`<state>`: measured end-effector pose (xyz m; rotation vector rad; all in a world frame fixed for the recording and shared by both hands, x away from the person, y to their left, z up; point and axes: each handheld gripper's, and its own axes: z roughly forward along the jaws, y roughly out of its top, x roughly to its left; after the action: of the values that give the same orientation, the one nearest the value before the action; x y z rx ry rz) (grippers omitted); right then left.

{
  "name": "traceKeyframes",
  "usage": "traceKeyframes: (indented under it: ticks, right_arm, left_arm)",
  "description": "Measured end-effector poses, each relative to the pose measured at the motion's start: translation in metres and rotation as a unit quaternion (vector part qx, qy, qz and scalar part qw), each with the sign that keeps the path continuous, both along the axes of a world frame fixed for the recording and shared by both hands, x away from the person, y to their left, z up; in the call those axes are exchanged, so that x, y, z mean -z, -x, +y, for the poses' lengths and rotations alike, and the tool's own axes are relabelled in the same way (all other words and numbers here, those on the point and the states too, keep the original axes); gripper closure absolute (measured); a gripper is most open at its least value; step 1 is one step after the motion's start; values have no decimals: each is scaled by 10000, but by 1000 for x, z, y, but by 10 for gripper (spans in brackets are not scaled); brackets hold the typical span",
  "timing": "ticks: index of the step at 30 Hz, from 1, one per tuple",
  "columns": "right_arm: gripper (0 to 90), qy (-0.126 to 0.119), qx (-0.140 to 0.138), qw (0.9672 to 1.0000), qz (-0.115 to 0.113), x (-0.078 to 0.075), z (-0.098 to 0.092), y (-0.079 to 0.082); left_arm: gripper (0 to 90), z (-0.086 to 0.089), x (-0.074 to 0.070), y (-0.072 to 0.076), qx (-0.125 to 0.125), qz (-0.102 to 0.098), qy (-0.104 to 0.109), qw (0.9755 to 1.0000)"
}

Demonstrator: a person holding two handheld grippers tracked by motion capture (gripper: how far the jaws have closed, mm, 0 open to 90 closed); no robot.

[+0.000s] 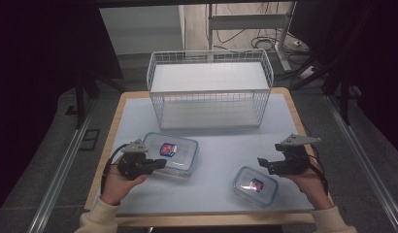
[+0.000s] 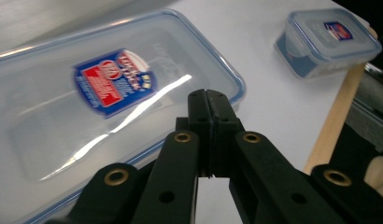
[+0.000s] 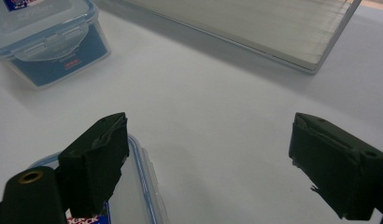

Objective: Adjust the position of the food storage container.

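My left tool (image 1: 156, 165) has its jaws pressed flat together with nothing between them; in the left gripper view the two black tips meet just above the lid of the large container (image 2: 101, 102), over its near long edge. That large container (image 1: 170, 154), clear with a blue-trimmed lid and a red and blue label, lies on the left half of the surface (image 1: 221, 141), a little nearer the front edge than the middle. From above, the left tool sits at the container's left front side, its tips over the lid's edge. I cannot tell whether the tips touch the lid or hang just clear of it.

My right tool (image 1: 266, 164) has its jaws wide apart and holds nothing. It is near the right edge of the surface, pointing towards the middle. The small container (image 1: 255, 186), same blue trim and label, lies on the right half close to the front edge, just in front of and below that tool. In the right gripper view its lid corner (image 3: 133, 186) shows just under one jaw, while the other jaw stands well off over bare surface.

The white wire basket (image 1: 210, 90) stands at the back edge, well apart from both tools and both containers.
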<state>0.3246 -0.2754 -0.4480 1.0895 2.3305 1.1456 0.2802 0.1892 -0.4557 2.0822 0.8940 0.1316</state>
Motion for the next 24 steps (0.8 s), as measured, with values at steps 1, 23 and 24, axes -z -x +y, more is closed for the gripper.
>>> traceKeyframes:
  ticks: [1,23,24]
  right_arm:
    - [120,-2,0,10000,-12,0,0,1]
    - [122,151,77,9998,45,7,-5,5]
    - [122,154,79,9998,43,8,-5,5]
  left_arm:
    - [898,-3,2,0,63,49,-14,10000]
    - [899,-56,42,1,488,337,-886,9943]
    - [900,-56,42,0,471,320,-898,9943]
